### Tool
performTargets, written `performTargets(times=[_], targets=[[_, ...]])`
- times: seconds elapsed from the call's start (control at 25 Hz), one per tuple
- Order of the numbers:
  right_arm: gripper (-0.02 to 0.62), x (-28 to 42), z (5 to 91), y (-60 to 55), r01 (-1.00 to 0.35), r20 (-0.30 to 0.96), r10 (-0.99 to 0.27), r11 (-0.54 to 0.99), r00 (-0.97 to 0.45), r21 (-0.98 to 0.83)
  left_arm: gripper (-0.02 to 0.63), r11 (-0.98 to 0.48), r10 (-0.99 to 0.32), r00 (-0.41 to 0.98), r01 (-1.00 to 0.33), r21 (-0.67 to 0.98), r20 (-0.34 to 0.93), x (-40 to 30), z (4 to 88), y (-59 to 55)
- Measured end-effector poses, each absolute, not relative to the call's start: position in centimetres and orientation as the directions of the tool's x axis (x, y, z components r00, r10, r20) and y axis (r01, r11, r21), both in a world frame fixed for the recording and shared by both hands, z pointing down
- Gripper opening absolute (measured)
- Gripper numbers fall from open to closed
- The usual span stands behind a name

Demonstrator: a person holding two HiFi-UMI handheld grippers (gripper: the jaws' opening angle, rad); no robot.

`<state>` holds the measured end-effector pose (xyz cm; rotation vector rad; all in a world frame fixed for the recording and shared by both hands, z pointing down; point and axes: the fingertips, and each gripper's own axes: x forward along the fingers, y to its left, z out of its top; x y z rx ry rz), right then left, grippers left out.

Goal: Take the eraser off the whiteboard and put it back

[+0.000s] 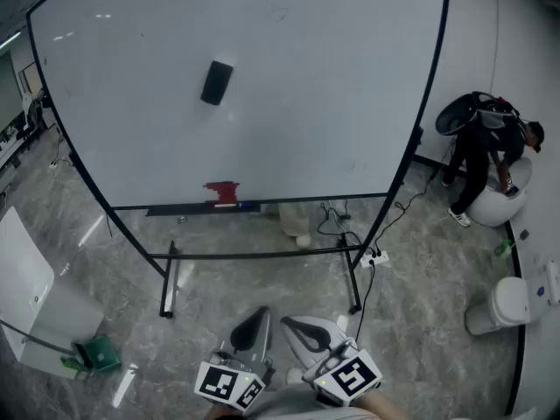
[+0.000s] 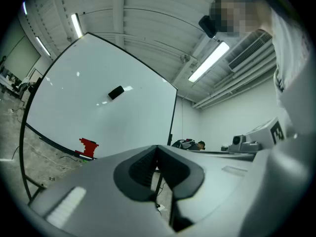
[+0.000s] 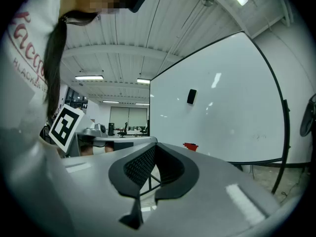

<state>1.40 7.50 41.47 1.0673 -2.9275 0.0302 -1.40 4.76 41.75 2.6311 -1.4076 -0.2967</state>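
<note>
- Your left gripper (image 1: pixel 260 315) has its jaws pressed together with nothing between them. In the left gripper view (image 2: pixel 158 166) the tips meet in one line.
- Your right gripper (image 1: pixel 290 323) is closed and empty in the same way, as the right gripper view (image 3: pixel 154 163) shows. Both grippers sit low in the head view, well apart from the board.
- The eraser (image 1: pixel 216 82) is a dark block stuck on the whiteboard (image 1: pixel 332 68), upper left of centre and tilted a little. Both gripper views also show it, small and far off (image 2: pixel 115 92) (image 3: pixel 191 96).
- A red object (image 1: pixel 221 192) sits on the board's tray below the eraser. You cannot tell from any view what it is.
- Only the head view shows the board's stand (image 1: pixel 262 254), the cables and power strip (image 1: pixel 374 257) on the floor beneath it, and a green item (image 1: pixel 101 353) at lower left.
- Only the right gripper view shows the open office (image 3: pixel 126 125) past the board's left edge. It also shows the marker cube (image 3: pixel 65 125) on your other gripper.
- A person (image 1: pixel 486 151) bends over a white round object (image 1: pixel 500 203) at the right. In the left gripper view only their top shows (image 2: pixel 190 143), above the jaw.
- Your hands are cut off at the head view's lower edge.
</note>
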Motion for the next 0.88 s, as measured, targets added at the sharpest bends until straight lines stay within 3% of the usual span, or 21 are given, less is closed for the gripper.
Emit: performTargets(times=[0.48, 0.88], targets=[[0.000, 1.4, 40.6, 13.2, -0.712, 0.009, -0.712, 0.702, -0.702, 0.014, 0.000, -0.605, -0.796, 0.598, -0.779, 0.168, -0.095, -1.3, 40.9, 11.0], [0.002, 2.5, 40.0, 11.2, -0.692, -0.018, -0.692, 0.722, -0.722, -0.012, 0.000, -0.594, -0.803, 0.580, -0.795, 0.119, -0.137, -0.6, 39.2, 8.4]])
